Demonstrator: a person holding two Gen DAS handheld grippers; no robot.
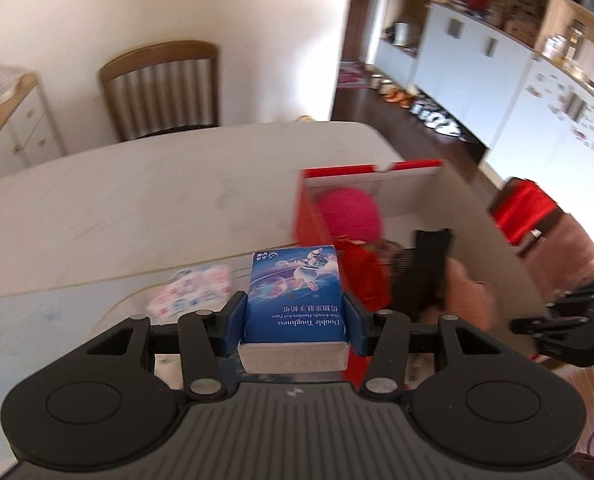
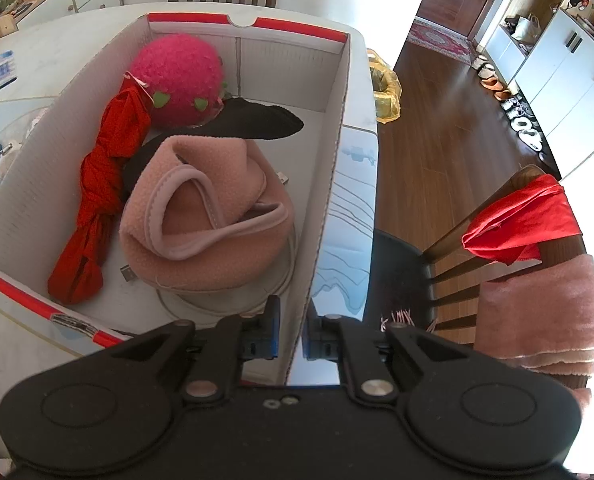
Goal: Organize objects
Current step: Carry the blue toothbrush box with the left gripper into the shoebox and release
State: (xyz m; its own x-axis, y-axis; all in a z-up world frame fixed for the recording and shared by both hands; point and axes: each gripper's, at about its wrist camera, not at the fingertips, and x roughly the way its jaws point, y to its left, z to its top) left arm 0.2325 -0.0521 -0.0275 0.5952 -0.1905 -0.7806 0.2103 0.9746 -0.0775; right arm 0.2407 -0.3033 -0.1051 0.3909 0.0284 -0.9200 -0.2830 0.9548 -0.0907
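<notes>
My left gripper (image 1: pixel 295 320) is shut on a blue tissue pack (image 1: pixel 295 292) and holds it above the table, just left of the red-and-white cardboard box (image 1: pixel 371 172). In the right wrist view my right gripper (image 2: pixel 291 332) is shut on the box's right wall (image 2: pixel 329 184) near its front corner. Inside the box lie a pink fuzzy strawberry hat (image 2: pixel 179 76), a red cloth (image 2: pixel 97 196), a pink fleece hat (image 2: pixel 209 216) and a black cloth (image 2: pixel 257 120). The right gripper also shows at the right edge of the left wrist view (image 1: pixel 565 328).
The box stands on a white table (image 1: pixel 137 208). A floral tissue packet (image 1: pixel 193 292) lies on the table near the left gripper. Wooden chairs stand at the far side (image 1: pixel 163 88) and at the right, draped with red and pink cloths (image 2: pixel 525 220). White cabinets (image 1: pixel 497 92) line the right.
</notes>
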